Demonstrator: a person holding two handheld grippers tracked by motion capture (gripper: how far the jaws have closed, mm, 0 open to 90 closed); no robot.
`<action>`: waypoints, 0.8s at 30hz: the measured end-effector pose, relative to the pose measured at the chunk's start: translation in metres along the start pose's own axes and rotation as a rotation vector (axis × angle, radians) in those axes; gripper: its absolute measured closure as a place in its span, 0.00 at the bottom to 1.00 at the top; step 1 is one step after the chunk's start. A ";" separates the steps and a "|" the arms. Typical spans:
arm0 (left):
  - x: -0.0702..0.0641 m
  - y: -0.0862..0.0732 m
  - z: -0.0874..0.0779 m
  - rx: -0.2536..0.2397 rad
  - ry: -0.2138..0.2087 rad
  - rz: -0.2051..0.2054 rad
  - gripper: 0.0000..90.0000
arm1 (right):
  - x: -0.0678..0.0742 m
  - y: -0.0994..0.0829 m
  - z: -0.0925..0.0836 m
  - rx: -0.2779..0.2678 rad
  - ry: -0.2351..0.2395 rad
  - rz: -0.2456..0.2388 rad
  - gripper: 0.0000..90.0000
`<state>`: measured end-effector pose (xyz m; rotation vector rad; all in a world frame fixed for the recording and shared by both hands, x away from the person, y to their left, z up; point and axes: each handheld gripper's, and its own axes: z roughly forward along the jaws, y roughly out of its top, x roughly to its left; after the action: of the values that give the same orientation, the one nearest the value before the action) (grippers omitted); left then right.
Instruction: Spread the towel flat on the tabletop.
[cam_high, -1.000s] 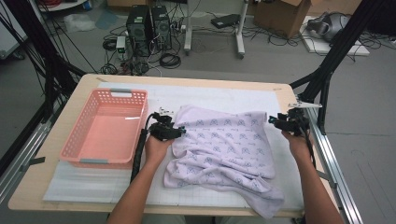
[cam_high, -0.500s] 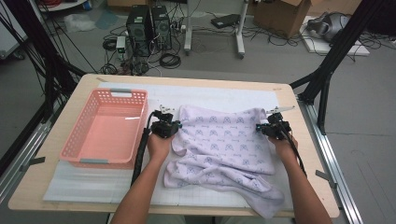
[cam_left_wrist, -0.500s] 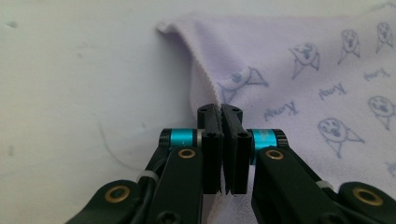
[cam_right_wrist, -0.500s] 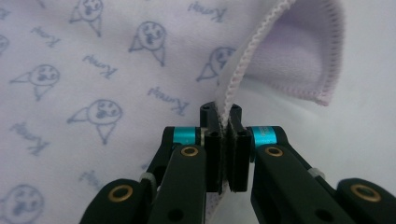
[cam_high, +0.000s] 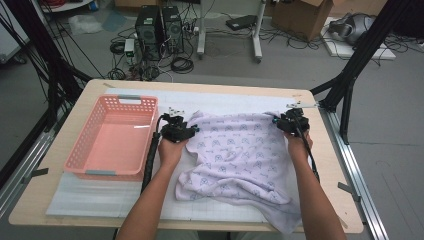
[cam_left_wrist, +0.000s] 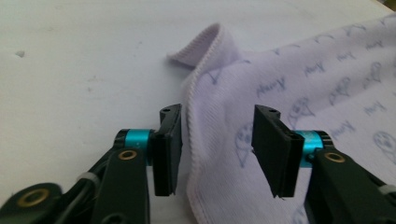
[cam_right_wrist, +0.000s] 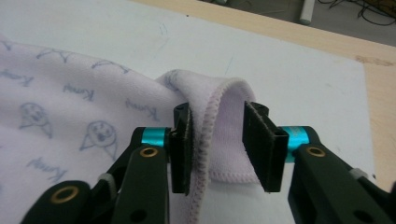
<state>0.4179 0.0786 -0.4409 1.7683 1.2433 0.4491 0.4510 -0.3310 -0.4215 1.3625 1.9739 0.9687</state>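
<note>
One pink basket (cam_high: 111, 140) beside cloth (cam_high: 237, 155), apart.

A soft knitted lilac towel (cam_high: 240, 155) with stitched hems is being seen on a matt white mat (cam_high: 90, 192); the pink basket (cam_high: 112, 137) is glossy plastic lattice.

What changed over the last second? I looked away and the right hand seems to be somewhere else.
The right gripper moved in from the table's right edge to the cloth's far right corner; its open jaws now straddle the hem there. The left gripper barely shifted and sits open at the far left corner. Neither has clamped yet. The cloth and the pink basket stayed where they were.
</note>
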 end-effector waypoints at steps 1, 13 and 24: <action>-0.001 -0.001 -0.004 -0.002 -0.005 0.013 0.55 | -0.001 -0.001 -0.005 -0.008 0.015 0.010 0.68; -0.027 -0.024 -0.035 0.060 -0.140 0.069 0.48 | 0.000 -0.013 -0.067 -0.030 0.154 0.003 0.63; -0.054 -0.040 -0.038 0.202 -0.243 0.165 0.55 | 0.035 -0.077 -0.091 0.119 0.257 -0.090 0.56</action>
<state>0.3450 0.0518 -0.4435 2.0388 1.0041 0.1974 0.3269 -0.3388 -0.4313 1.2498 2.2960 1.0421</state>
